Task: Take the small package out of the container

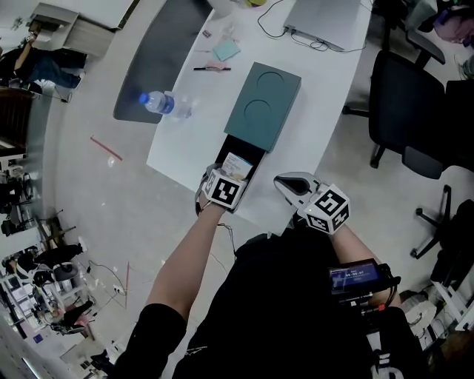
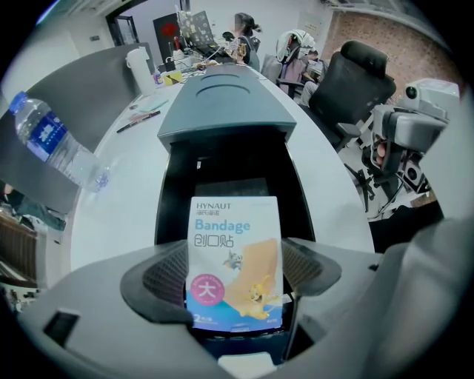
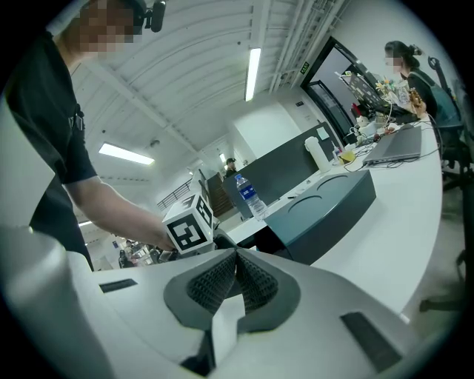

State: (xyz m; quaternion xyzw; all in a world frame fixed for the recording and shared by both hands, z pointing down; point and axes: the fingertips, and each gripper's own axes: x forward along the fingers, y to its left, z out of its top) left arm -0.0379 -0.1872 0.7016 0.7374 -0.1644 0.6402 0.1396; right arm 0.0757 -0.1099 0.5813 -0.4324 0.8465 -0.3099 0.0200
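A small bandage package (image 2: 235,260), white and blue with a cartoon print, stands upright between the jaws of my left gripper (image 2: 235,285), which is shut on it just in front of the open black drawer (image 2: 229,185) of a teal container (image 2: 222,100). In the head view the package (image 1: 237,164) sits at the drawer's near end (image 1: 248,152) of the container (image 1: 264,104), under my left gripper (image 1: 222,185). My right gripper (image 1: 292,185) hovers off the table edge to the right, shut with nothing in it (image 3: 235,274).
A water bottle (image 1: 164,104) lies on the white table (image 1: 185,141) left of the container. A pen (image 1: 211,69), a note pad (image 1: 226,49) and a laptop (image 1: 326,22) lie farther back. Black office chairs (image 1: 415,111) stand to the right.
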